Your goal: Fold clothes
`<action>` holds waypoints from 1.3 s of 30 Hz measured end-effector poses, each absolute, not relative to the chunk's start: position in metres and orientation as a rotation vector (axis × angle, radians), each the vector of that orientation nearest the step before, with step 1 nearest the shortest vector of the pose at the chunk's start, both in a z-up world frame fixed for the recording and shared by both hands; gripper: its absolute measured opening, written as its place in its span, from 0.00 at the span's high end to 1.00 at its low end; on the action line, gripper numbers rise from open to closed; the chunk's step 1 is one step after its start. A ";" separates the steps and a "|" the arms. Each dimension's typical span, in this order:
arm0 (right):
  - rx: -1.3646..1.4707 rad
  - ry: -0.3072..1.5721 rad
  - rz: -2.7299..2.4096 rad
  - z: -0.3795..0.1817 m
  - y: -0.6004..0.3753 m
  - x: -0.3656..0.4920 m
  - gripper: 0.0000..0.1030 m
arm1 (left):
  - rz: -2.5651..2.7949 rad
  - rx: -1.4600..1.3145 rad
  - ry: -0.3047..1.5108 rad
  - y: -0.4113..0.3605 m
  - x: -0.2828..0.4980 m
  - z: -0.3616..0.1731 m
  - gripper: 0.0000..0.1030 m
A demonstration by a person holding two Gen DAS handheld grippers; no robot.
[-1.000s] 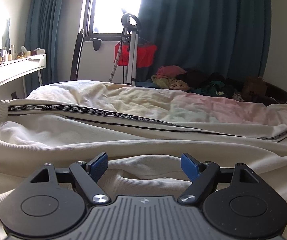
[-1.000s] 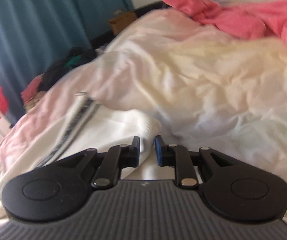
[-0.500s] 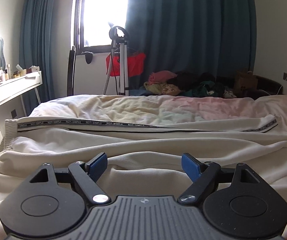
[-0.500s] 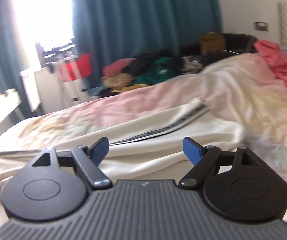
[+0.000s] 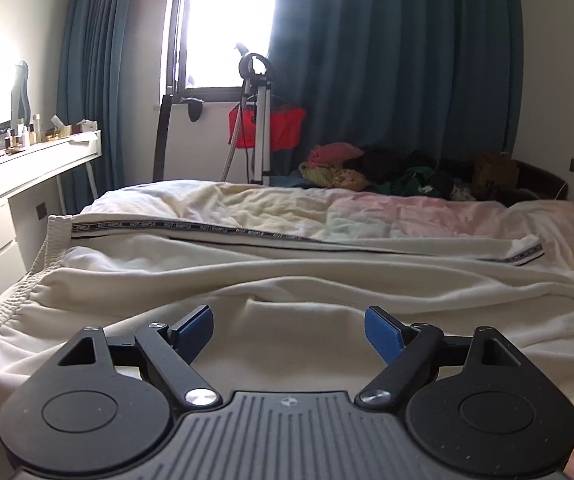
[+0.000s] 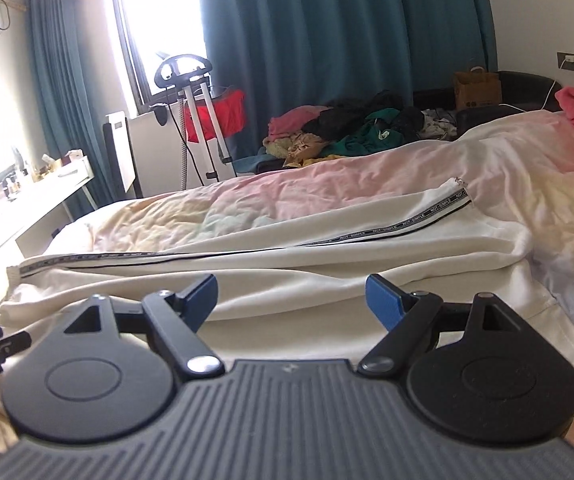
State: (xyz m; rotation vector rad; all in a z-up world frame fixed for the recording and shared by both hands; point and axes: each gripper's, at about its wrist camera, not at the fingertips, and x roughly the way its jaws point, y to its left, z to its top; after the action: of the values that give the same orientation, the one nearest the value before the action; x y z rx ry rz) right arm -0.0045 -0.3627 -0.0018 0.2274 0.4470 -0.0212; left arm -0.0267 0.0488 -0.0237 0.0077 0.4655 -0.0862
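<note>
Left gripper (image 5: 287, 326) and right gripper (image 6: 291, 296), jaws spread wide and holding nothing, hover above cream trousers (image 5: 327, 276) with a black lettered side stripe (image 6: 399, 226), laid lengthwise across the bed's pastel quilt (image 5: 367, 212). Beyond: a heap of clothes (image 6: 351, 128), teal curtains (image 5: 387, 64), bright window (image 5: 231, 20).

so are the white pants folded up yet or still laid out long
Laid out long. The white pants stretch full length across the bed, waistband left, cuff right, side stripe unbroken. Both grippers open, holding nothing.
</note>
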 end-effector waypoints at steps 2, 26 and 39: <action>0.232 0.452 -0.022 -0.004 -0.363 -0.003 0.20 | -0.073 0.001 0.477 0.050 -0.025 -0.026 0.18; 0.340 0.507 -0.210 -0.013 -0.420 -0.018 0.20 | 0.358 -1.185 0.692 0.330 -0.057 -0.039 0.27; 0.747 0.408 -0.571 -0.054 -0.530 -0.098 0.20 | 0.461 -1.194 0.570 0.332 -0.096 -0.041 0.16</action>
State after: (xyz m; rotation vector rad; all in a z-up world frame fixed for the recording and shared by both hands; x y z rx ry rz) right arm -0.0983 -0.5295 -0.0537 0.7465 0.4083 -0.5706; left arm -0.0961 0.3316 -0.0413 -1.1936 0.5705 0.4609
